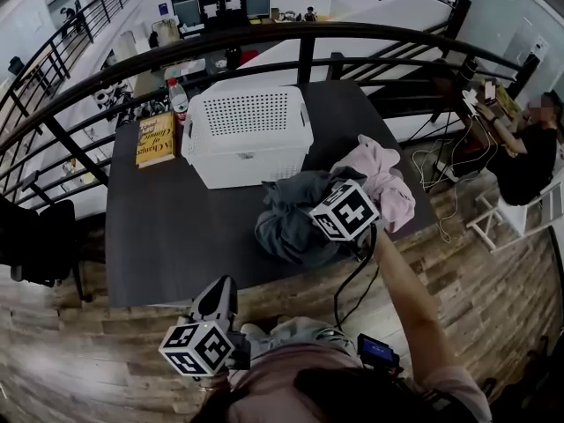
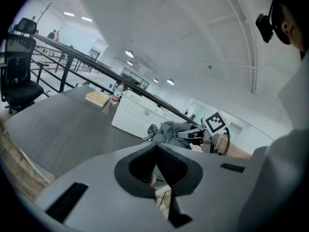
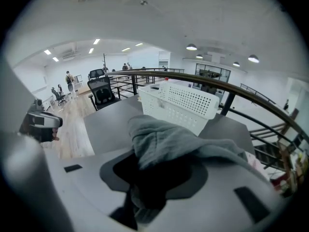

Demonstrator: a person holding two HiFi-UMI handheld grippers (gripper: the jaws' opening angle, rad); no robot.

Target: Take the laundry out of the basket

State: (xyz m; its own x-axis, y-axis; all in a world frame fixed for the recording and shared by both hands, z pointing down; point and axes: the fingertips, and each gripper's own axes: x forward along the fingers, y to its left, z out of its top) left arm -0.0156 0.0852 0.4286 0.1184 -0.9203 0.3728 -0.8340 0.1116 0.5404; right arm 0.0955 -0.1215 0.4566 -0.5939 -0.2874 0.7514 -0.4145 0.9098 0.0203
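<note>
My right tongs [image 3: 147, 178] are clamping the bunched grey garment [image 1: 291, 223] over the tabletop [image 1: 167, 236], just in front of the basket [image 1: 247, 135]; my left tongs [image 1: 216, 302] are idling closed and empty. I'm aiming to release it low, beside the pink garment [image 1: 383, 179].

A dark grey tabletop [image 1: 150, 236] stands on a pale wood-plank floor [image 1: 70, 351], its far edge close to a curved black railing [image 1: 300, 35]; more railings and desks lie beyond. A black office chair [image 1: 31, 245] sits off the tabletop's left edge. At its far left corner lie a yellow book [image 1: 155, 139] and a bottle [image 1: 179, 102]. Off the right edge, cables [image 1: 445, 179] trail across the floor near a seated person [image 1: 529, 152]. The white ceiling [image 3: 159, 13] carries round and strip lights.
</note>
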